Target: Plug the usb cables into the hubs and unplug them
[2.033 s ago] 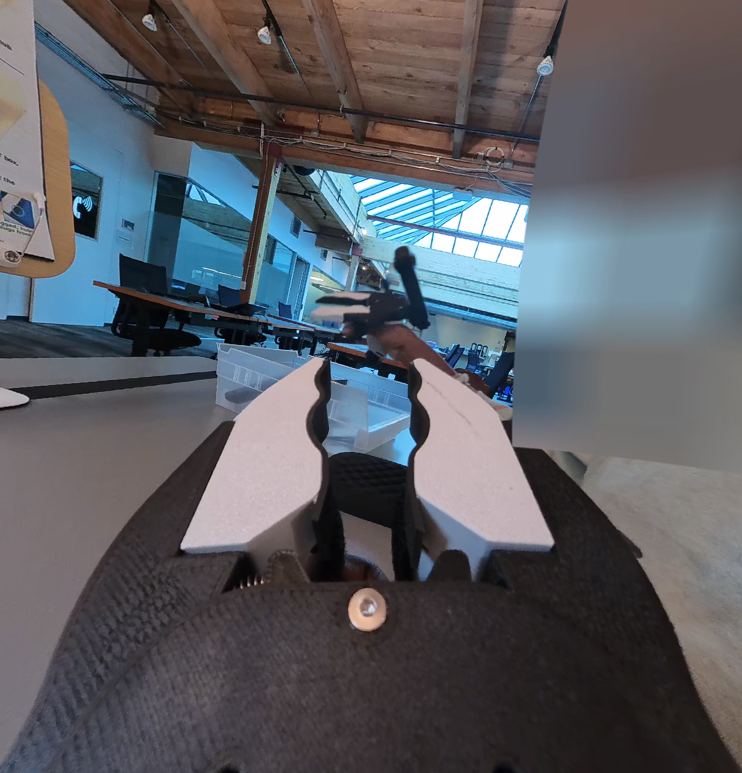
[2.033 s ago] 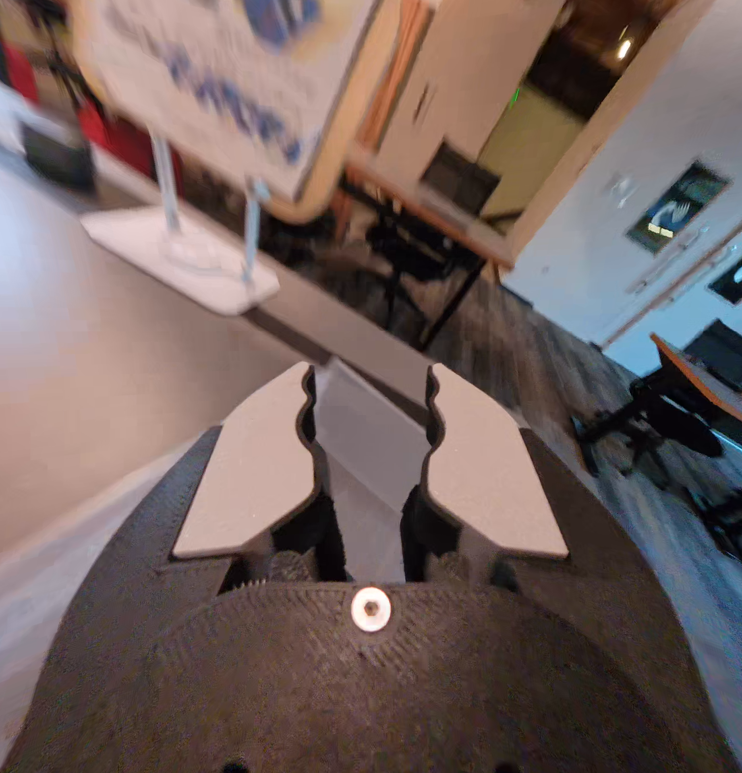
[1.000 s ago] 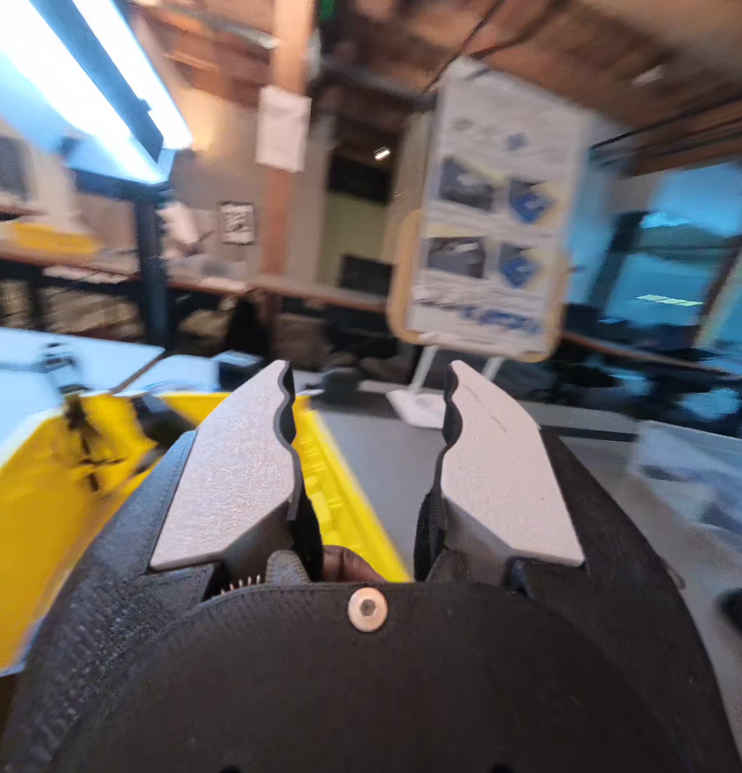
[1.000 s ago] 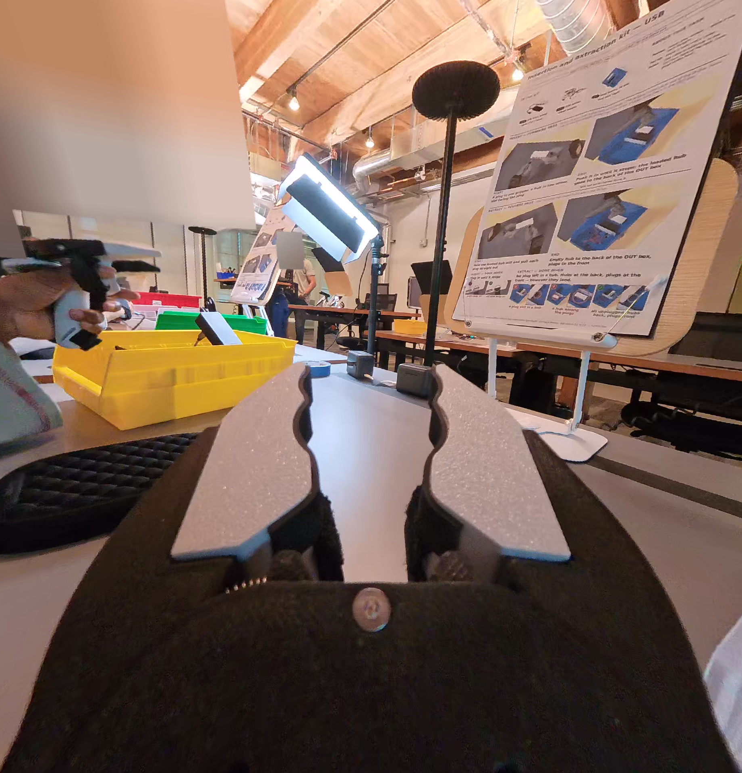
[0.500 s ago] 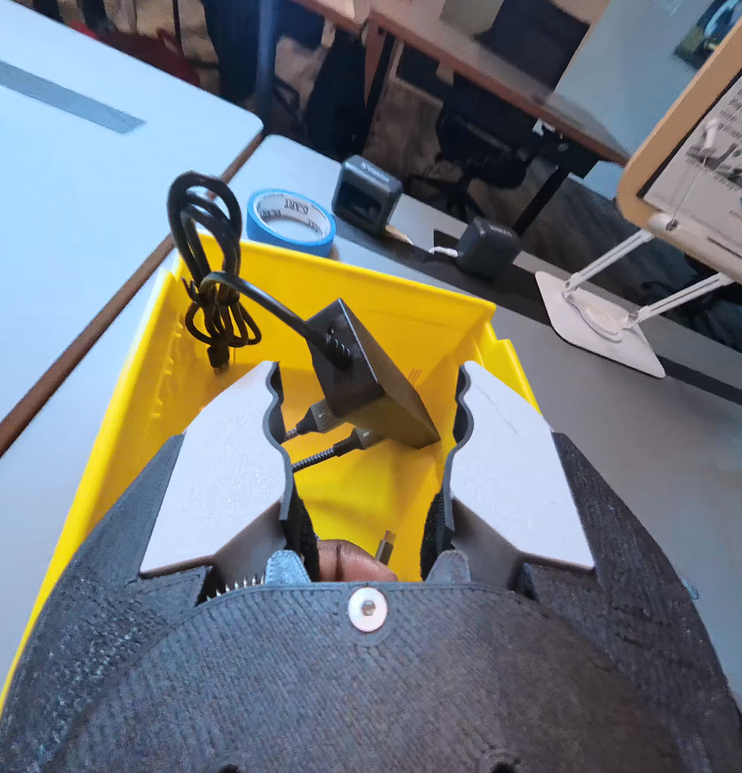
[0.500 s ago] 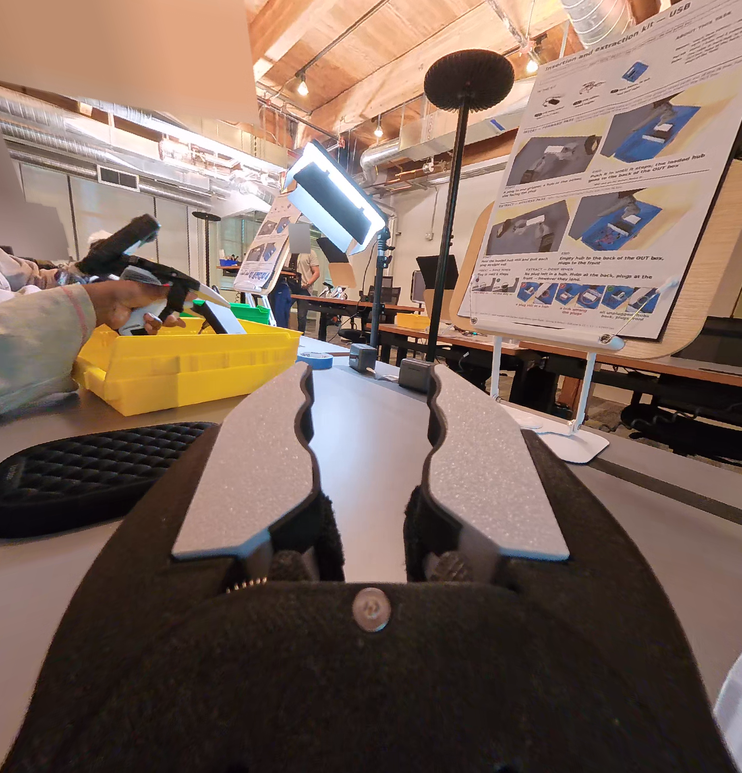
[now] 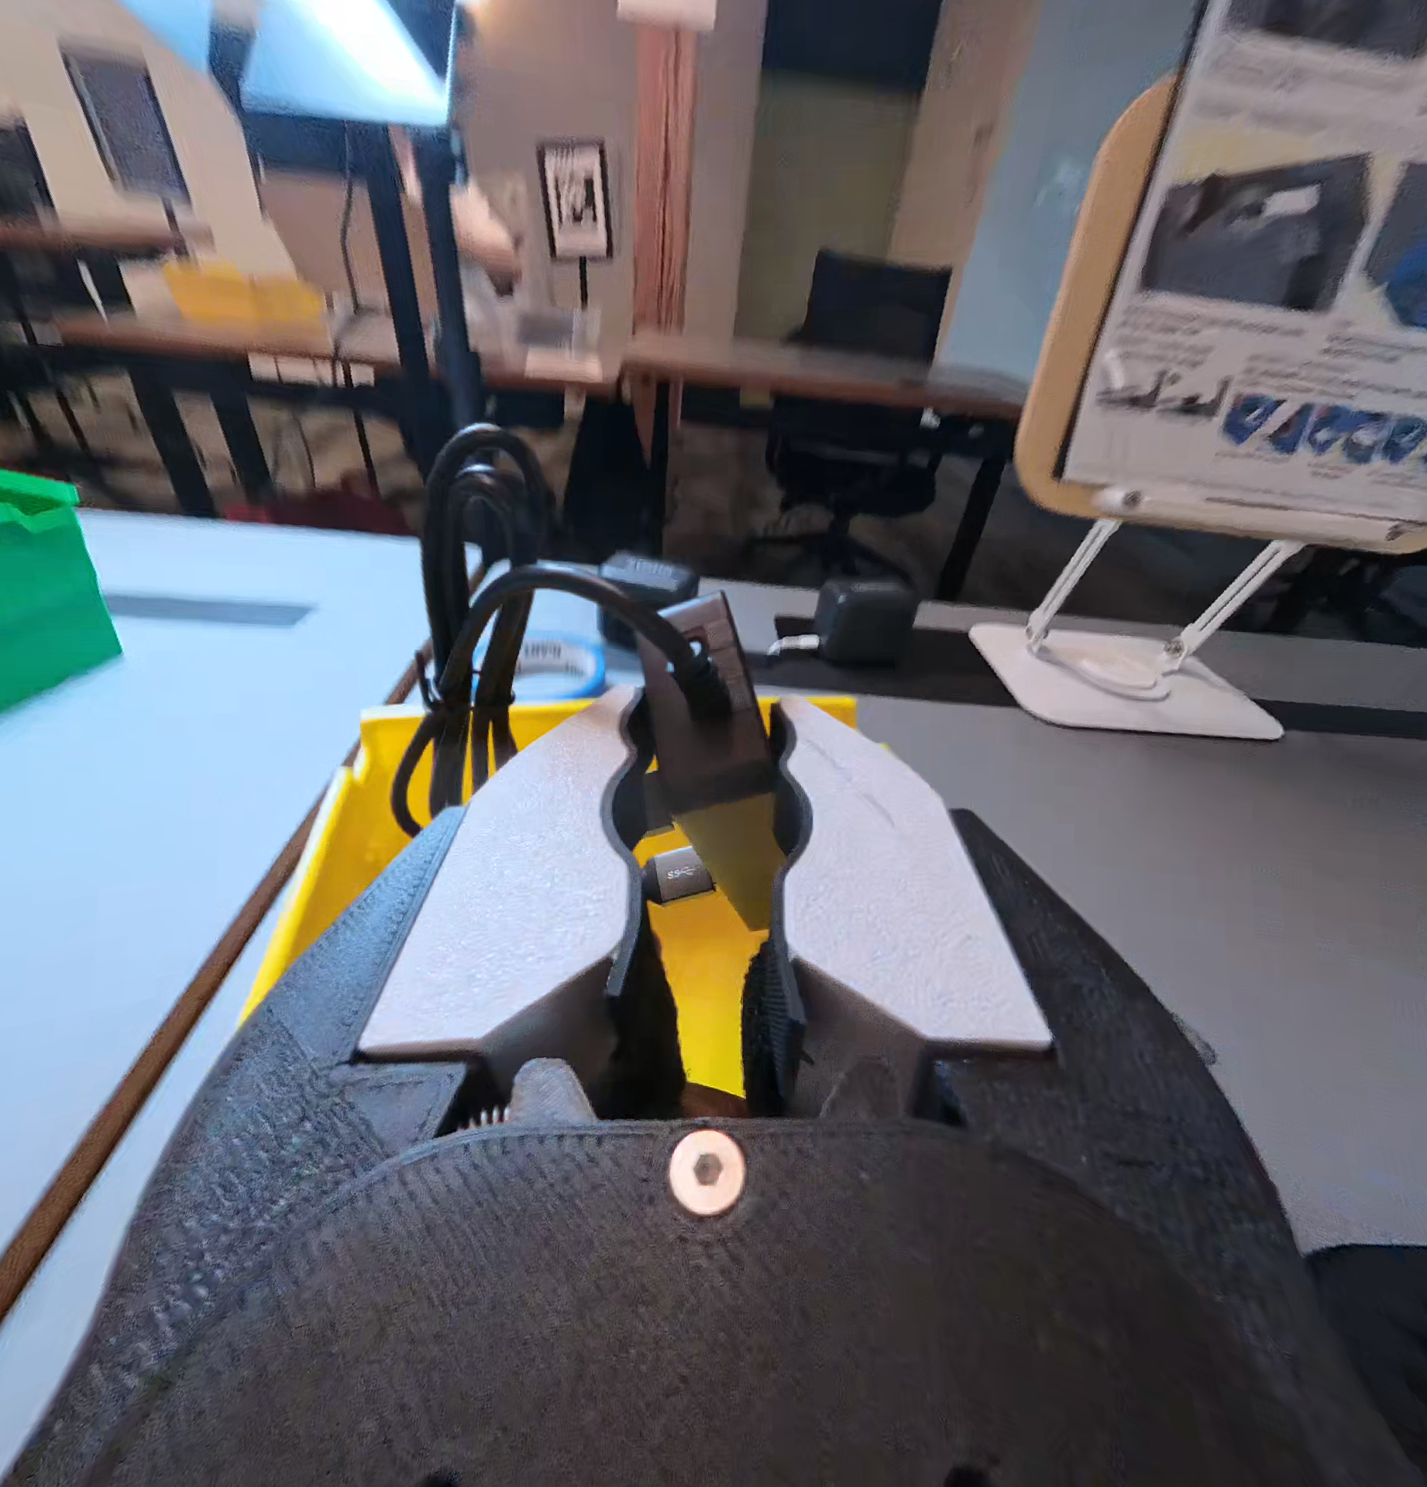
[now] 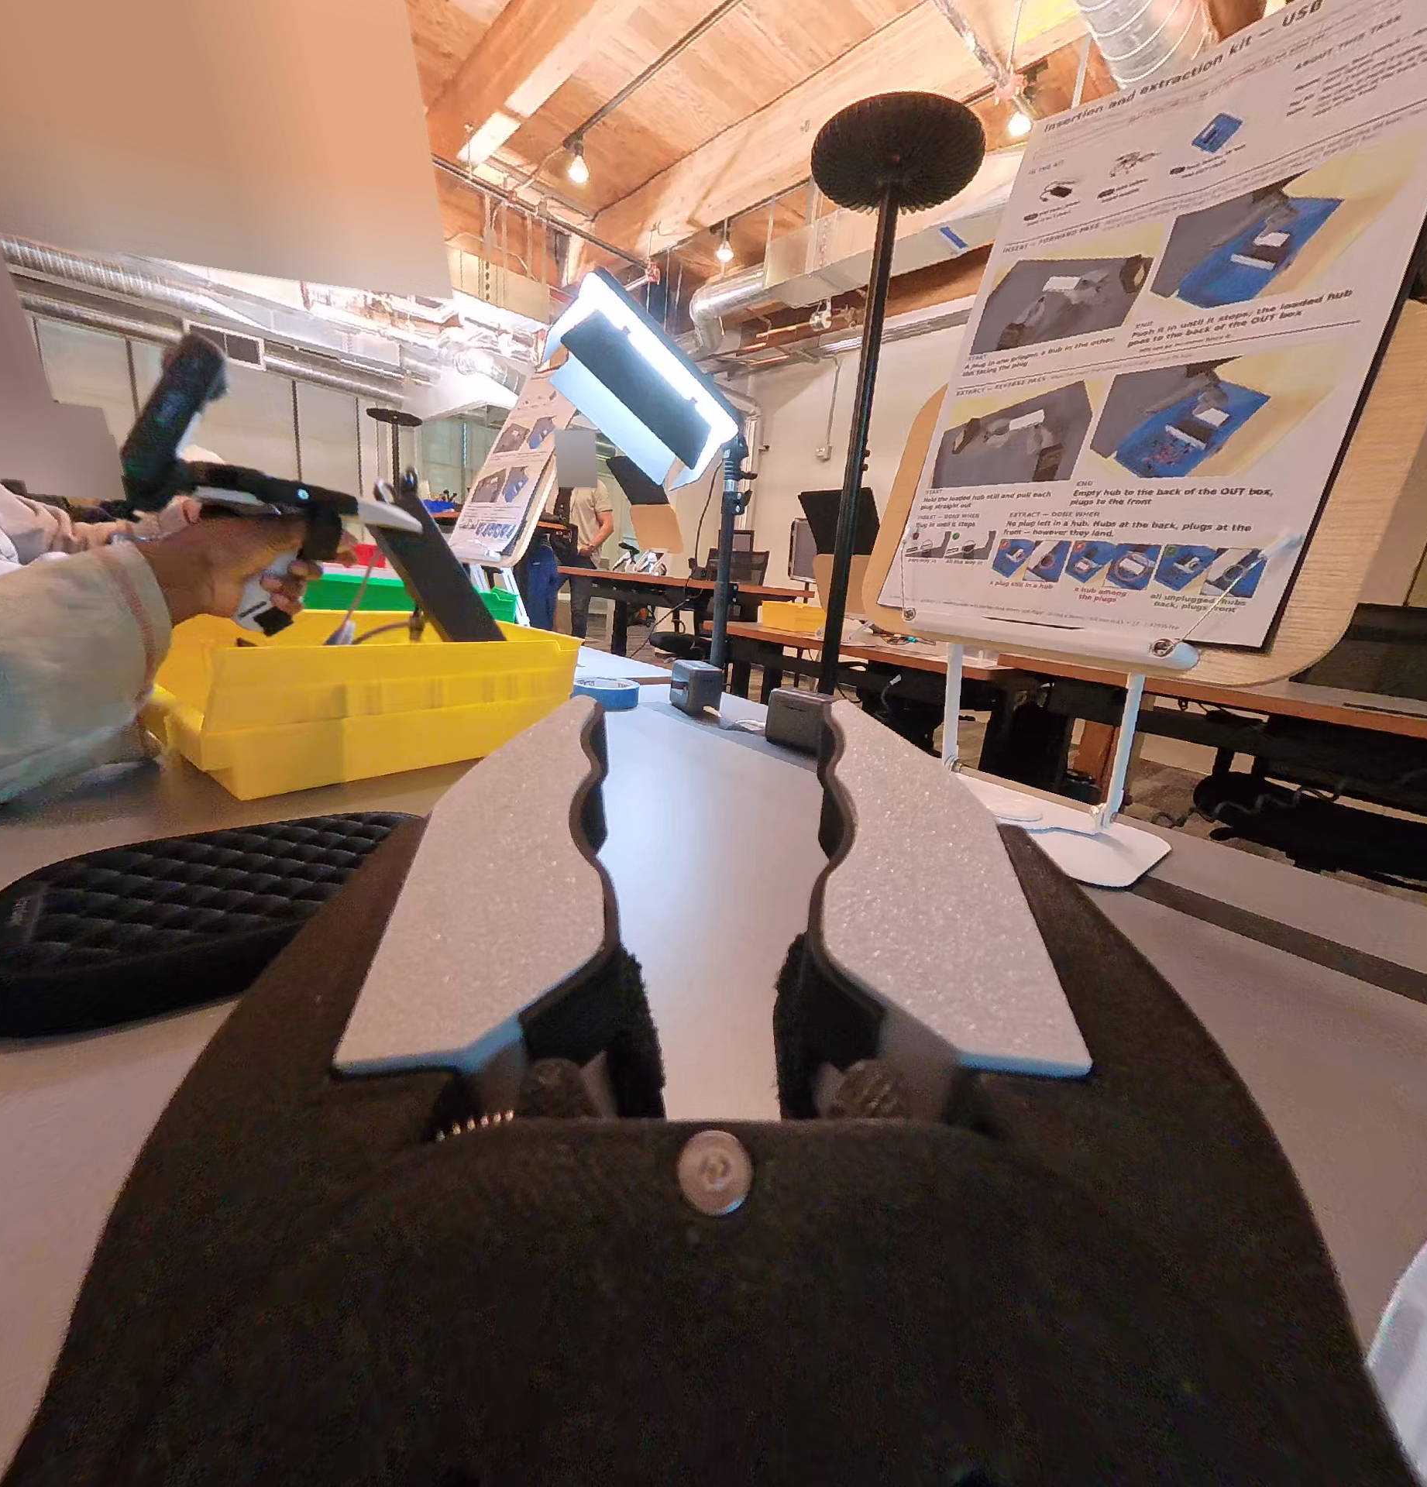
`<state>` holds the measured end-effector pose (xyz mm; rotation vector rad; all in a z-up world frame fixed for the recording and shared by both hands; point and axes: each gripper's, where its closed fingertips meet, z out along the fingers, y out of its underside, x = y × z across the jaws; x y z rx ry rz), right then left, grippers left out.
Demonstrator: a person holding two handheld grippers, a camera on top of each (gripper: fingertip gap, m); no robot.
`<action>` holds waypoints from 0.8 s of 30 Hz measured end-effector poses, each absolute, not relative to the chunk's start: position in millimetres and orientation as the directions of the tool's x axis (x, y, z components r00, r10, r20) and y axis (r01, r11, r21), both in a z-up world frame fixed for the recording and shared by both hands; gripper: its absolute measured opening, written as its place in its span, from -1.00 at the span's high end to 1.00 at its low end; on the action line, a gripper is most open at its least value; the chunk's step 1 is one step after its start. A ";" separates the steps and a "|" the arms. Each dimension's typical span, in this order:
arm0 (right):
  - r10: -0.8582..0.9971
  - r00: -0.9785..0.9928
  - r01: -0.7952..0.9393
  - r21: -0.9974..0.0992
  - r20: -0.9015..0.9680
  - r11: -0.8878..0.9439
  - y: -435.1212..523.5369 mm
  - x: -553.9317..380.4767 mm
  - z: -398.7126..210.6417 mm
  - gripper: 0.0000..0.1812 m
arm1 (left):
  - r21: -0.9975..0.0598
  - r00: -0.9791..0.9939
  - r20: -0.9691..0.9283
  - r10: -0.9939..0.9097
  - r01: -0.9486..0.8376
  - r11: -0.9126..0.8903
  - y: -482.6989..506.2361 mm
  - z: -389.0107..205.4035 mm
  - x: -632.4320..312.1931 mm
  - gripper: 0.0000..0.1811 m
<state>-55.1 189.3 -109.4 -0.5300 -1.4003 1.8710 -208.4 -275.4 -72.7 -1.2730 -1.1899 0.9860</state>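
Note:
My left gripper (image 7: 704, 716) is shut on a black USB hub (image 7: 710, 668) and holds it tilted above the yellow bin (image 7: 348, 829). The hub's own black cable bundle (image 7: 469, 563) hangs at its left. A silver USB plug (image 7: 678, 875) sits against the hub's lower left side. The right wrist view shows the same gripper (image 8: 372, 511) holding the hub (image 8: 437, 575) over the bin (image 8: 372, 700), with thin cables trailing into it. My right gripper (image 8: 709, 716) is open and empty, low over the grey table, to the right of the bin.
A black quilted pad (image 8: 147, 909) lies in front of the bin. A blue tape roll (image 8: 610, 690), two small dark boxes (image 8: 799, 716) and a pole stand behind it. An instruction board (image 8: 1161, 386) on a white stand is at the right. A green bin (image 7: 18, 595) is far left. Left tips to right tips: about 50 cm.
My left gripper swung over to the yellow bin, came down, closed on the hub and lifted it. My right gripper has stayed open and nearly still for the last second.

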 end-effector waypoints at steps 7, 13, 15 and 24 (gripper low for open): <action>0.753 -0.648 -0.312 -0.942 0.115 -0.124 187.2 -54.6 -110.3 0.45 | -0.954 0.156 -0.204 0.967 -0.255 -0.160 -230.2 8.3 -162.6 0.72; 0.756 -0.636 -0.329 -0.941 0.157 -0.082 184.0 -53.8 -111.6 0.44 | -0.799 0.094 -0.504 0.859 -0.427 -0.423 -166.8 44.4 -119.8 0.71; 0.758 -0.629 -0.335 -0.940 0.174 -0.062 183.0 -53.7 -112.2 0.42 | -0.717 0.049 -0.614 0.788 -0.453 -0.530 -140.6 46.8 -110.0 0.70; 0.753 -0.504 -0.463 -0.868 0.423 0.178 155.4 -46.8 -98.9 0.10 | -0.671 0.352 -0.691 0.631 -0.636 -0.381 0.9 45.0 -51.3 0.70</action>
